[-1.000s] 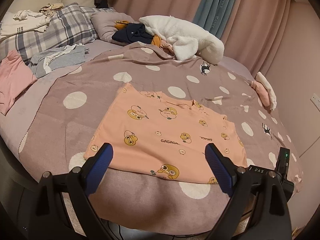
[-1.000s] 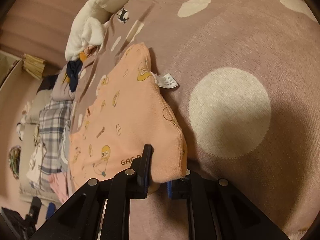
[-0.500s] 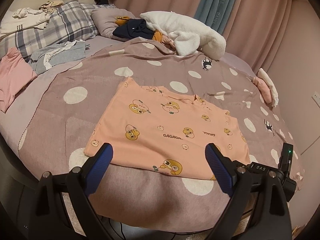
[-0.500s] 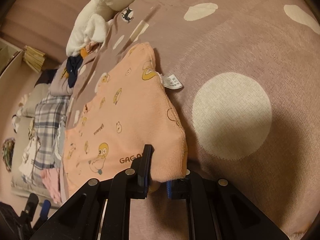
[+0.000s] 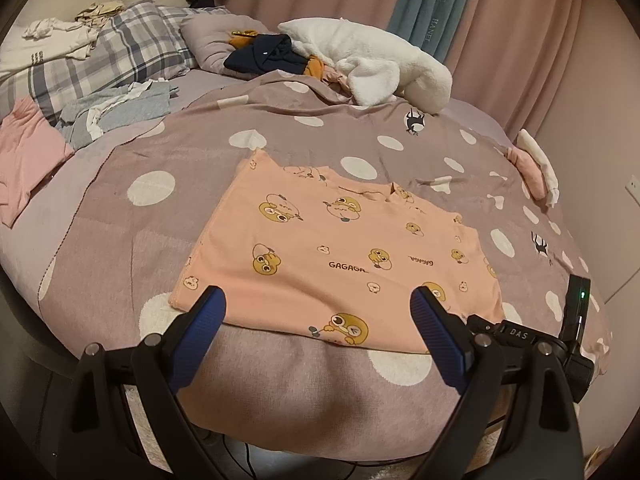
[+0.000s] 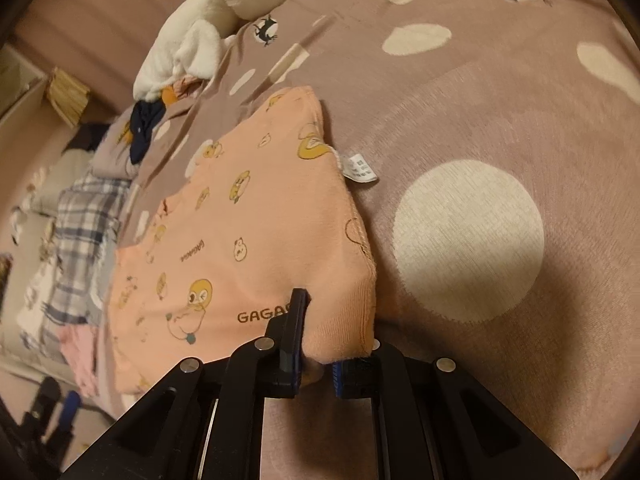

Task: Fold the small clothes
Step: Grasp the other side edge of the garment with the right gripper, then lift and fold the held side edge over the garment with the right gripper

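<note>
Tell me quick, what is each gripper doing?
Left gripper: open, holding nothing.
Right gripper: shut on the peach shirt's corner.

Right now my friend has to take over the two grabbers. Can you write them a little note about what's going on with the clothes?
Right gripper: fingers shut on the near corner of the peach shirt; don't let go.
Left gripper: fingers wide open, holding nothing, hovering over the shirt's near edge.
The shirt lies mostly flat on the dotted blanket, its white tag sticking out at the side seam.
More clothes wait near the plaid pillow.
Done: shirt spread out, one corner gripped.
Left: probably grab the other near corner with the left gripper, fold the shirt, then do the rest.
</note>
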